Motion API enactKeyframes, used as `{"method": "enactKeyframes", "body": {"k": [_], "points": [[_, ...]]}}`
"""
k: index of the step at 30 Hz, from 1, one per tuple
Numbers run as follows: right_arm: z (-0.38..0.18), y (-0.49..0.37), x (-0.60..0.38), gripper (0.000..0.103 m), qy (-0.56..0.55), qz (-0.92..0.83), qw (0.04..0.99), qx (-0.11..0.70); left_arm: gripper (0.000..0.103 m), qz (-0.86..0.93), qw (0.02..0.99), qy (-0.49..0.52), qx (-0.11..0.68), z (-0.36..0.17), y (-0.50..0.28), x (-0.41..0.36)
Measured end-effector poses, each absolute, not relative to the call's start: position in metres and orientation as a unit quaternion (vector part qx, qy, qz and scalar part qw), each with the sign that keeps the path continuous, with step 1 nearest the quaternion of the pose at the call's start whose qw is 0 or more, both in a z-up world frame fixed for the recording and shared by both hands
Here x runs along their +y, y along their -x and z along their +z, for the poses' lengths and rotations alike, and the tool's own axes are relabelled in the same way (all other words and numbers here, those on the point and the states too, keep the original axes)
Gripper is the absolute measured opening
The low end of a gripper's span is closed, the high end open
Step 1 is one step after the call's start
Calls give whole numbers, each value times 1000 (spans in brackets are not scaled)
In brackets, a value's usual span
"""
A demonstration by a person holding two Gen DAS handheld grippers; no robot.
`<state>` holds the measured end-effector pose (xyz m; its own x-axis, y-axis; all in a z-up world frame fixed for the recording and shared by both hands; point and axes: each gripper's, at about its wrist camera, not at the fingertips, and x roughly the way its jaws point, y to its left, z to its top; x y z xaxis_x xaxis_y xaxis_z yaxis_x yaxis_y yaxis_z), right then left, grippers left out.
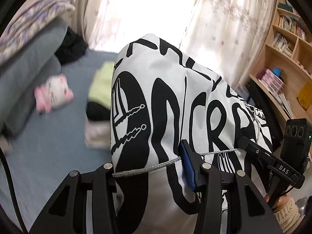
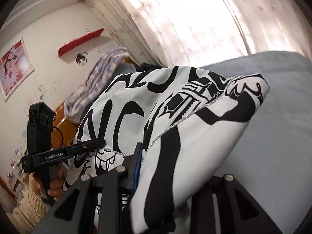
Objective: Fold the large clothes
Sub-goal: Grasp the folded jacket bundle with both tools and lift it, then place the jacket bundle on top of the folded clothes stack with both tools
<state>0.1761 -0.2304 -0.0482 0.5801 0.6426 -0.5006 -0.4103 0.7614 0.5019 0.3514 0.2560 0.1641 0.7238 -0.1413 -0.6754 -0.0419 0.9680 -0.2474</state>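
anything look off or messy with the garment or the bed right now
Nothing looks damaged. The white garment with bold black lettering hangs bunched between the left gripper and right gripper, not yet flat. Behind it, small folded clothes lie on the blue bed.

Backlit: curtains (image 1: 156,9) blown out at 12 o'clock, motion blur at 9, fisheye vignette bending edges in both views.

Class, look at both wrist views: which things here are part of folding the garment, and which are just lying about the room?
Part of the job:
- black-and-white printed garment
- left gripper, clamped on it
- right gripper, clamped on it
- blue bed

Just lying about:
- pink-and-white plush toy
- green cloth
- grey bedding
- bookshelf
- framed picture
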Motion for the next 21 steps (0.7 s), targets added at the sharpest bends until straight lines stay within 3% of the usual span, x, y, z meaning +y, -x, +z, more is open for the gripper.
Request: {"method": "enactKeyframes", "body": {"k": [8,12,16,17,18,19,20,21], "points": [[-17,-184,-240,27,-193,278,874,348,45,-31,926,97,364,184,-525,356],[-32,-193,-242,27,-197,263,875,356,45,-28,919,108,379,147,-605,383],[-97,-232,-249,27,-223,236,854,407,47,-28,893,108,435,81,-670,396],[-118,-236,-252,28,-229,223,845,428,51,-14,881,117,458,57,-683,402],[-142,-239,-256,28,-223,201,840,451,63,1,875,119,470,39,-689,406],[-160,-239,-259,36,-212,180,843,461,71,9,872,121,474,25,-694,412],[-177,-238,-263,43,-212,178,839,469,85,18,871,132,472,13,-696,420],[-190,-236,-270,44,-236,191,831,467,94,23,869,148,472,3,-697,429]]}}
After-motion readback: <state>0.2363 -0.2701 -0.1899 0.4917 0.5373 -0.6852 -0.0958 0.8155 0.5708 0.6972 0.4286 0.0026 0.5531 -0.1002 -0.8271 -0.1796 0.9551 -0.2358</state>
